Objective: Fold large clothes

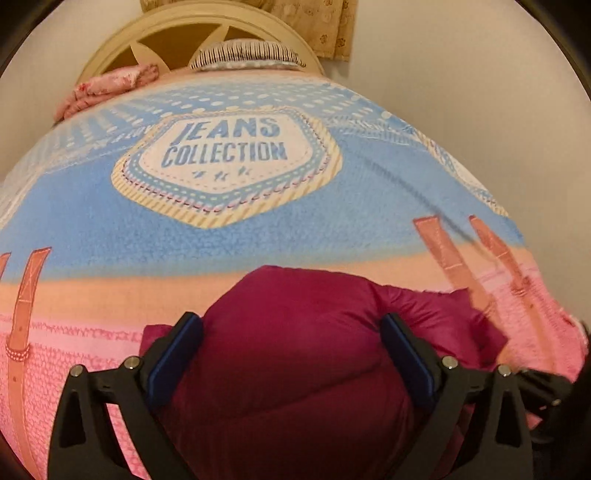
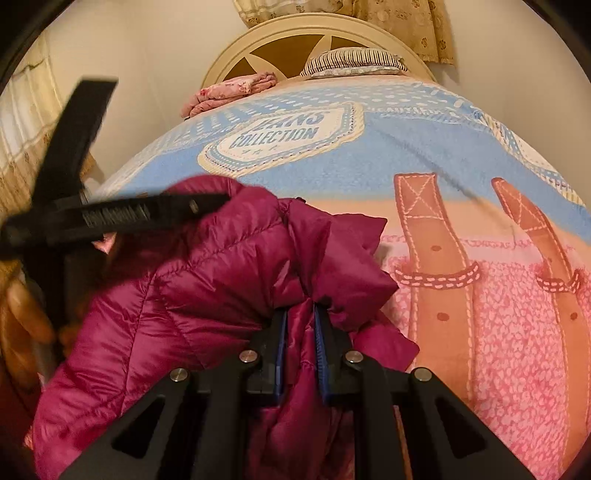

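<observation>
2 wrist cams, close, both facing bed (image 1: 258,236)

The blanket (image 1: 258,240) lay bare across the middle and upper frame, open for a pass; the puffy jacket (image 2: 207,280) bulked at lower centre; a pillow (image 1: 247,55) and folded pink cloth (image 1: 107,92) blocked the top, before the headboard (image 1: 173,29).

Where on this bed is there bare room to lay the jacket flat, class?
Free: the blue stretch of blanket between the puffer jacket and the striped pillow, around the JEANS COLLECTION badge. Also the pink strapped part beside the jacket. Crowded: the near edge, and the headboard end with folded pink cloth.
</observation>
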A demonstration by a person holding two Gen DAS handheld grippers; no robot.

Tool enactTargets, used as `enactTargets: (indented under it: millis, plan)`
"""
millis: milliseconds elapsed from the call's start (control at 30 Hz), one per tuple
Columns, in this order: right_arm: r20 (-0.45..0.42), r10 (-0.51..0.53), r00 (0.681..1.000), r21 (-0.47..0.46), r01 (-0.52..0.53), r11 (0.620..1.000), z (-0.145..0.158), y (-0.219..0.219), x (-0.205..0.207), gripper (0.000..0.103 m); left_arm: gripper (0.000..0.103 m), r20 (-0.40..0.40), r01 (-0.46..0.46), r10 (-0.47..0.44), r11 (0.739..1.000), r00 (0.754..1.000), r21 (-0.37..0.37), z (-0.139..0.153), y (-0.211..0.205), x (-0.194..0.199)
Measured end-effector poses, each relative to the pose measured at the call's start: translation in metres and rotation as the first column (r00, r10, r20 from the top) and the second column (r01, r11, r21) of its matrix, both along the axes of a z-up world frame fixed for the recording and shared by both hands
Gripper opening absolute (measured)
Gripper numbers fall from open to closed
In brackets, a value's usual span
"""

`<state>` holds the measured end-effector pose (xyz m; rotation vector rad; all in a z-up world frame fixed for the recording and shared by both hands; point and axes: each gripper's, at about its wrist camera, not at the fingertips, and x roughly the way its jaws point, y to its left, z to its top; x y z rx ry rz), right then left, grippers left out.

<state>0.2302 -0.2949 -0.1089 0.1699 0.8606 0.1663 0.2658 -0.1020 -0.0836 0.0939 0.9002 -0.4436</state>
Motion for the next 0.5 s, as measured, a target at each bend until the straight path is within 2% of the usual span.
enactTargets:
  millis: [67, 167, 333, 433, 467, 500]
  plan:
    - [0.003, 0.001, 1.000, 0.009, -0.001, 1.000, -0.001, -0.001, 0.000, 0.014, 0.100, 0.053, -0.008, 0.005, 0.999, 0.999, 0.052, -0.003, -0.007, -0.007]
    - [0.002, -0.003, 1.000, 0.001, 0.003, 1.000, -0.002, -0.001, 0.001, 0.014, 0.101, 0.079, -0.016, 0.007, 0.993, 0.997, 0.117, -0.006, -0.018, -0.008]
    - [0.011, -0.024, 1.000, 0.000, 0.024, 1.000, 0.002, -0.002, -0.001, 0.015, 0.101, 0.068, -0.018, 0.009, 0.990, 0.998, 0.139, -0.003, -0.016, -0.007]
    - [0.005, -0.064, 0.998, 0.065, 0.064, 0.996, 0.015, -0.015, -0.012, 0.015, 0.101, 0.062, -0.012, 0.002, 0.988, 0.998, 0.152, 0.008, -0.013, -0.014]
    - [0.003, -0.081, 0.997, 0.100, 0.080, 0.992, 0.022, -0.021, -0.018, 0.017, 0.101, 0.071, -0.007, -0.003, 0.989, 0.997, 0.146, 0.014, -0.008, -0.019]
    - [0.005, -0.092, 0.996, 0.134, 0.090, 0.987, 0.028, -0.027, -0.024, 0.024, 0.101, 0.087, -0.007, -0.005, 0.990, 0.996, 0.143, 0.021, -0.003, -0.025]
